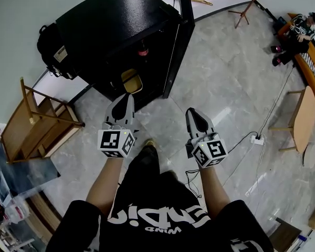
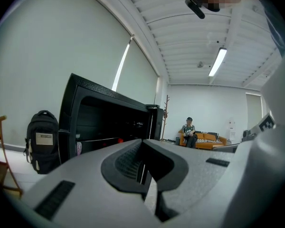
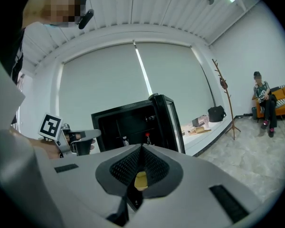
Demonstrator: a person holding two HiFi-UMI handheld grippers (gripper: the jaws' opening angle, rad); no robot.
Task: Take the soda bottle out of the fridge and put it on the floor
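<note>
A black mini fridge (image 1: 110,30) stands on the floor with its door (image 1: 179,41) swung open. Inside it, on a shelf, is the soda bottle (image 1: 142,50) with a red cap; the cap also shows as a red spot in the left gripper view (image 2: 119,139) and in the right gripper view (image 3: 147,136). My left gripper (image 1: 128,96) is shut and empty, pointing at the fridge opening from just in front of it. My right gripper (image 1: 190,111) is also shut with nothing held, beside the left one and short of the door's edge.
A black backpack (image 1: 50,49) leans by the fridge's left side, and a wooden chair (image 1: 39,117) stands nearer me on the left. A power strip (image 1: 258,139) with cables lies on the tiles at right, near a wooden table (image 1: 304,119). A person (image 1: 296,33) sits on an orange sofa.
</note>
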